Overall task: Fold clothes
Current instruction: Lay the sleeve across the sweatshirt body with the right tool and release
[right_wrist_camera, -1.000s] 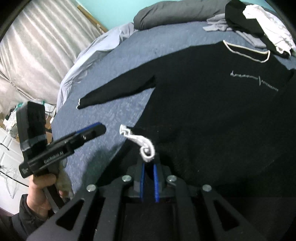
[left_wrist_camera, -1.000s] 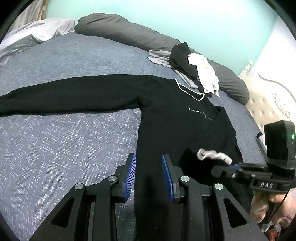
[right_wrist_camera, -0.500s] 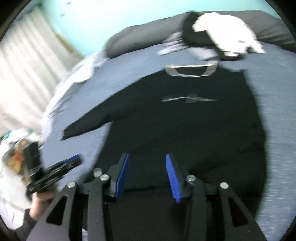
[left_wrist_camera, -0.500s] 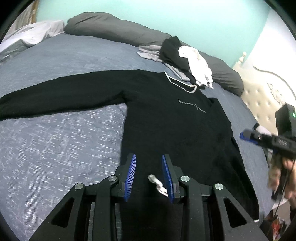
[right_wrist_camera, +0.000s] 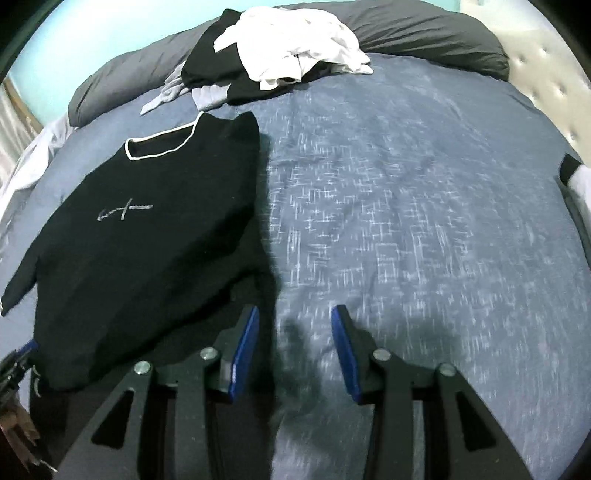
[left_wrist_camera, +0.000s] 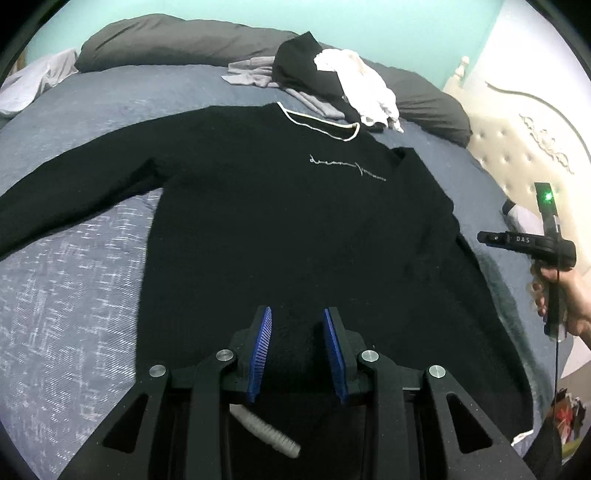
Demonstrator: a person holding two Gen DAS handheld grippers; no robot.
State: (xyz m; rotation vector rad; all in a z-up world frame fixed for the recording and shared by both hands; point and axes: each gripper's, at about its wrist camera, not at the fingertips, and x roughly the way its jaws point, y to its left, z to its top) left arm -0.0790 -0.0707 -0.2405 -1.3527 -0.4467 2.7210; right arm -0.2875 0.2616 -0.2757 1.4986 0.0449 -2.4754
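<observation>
Black sweater (left_wrist_camera: 280, 229) beneath left gripper (left_wrist_camera: 297, 350)

I am in a home bedroom. A bed (right_wrist_camera: 424, 192) with a blue-grey cover fills my view, a long grey bolster (left_wrist_camera: 177, 40) lies along its far edge, and a cream tufted headboard (left_wrist_camera: 517, 155) stands at one side. Loose clothes (right_wrist_camera: 280, 48) are heaped by the bolster, under a mint-green wall (left_wrist_camera: 369, 26).
</observation>
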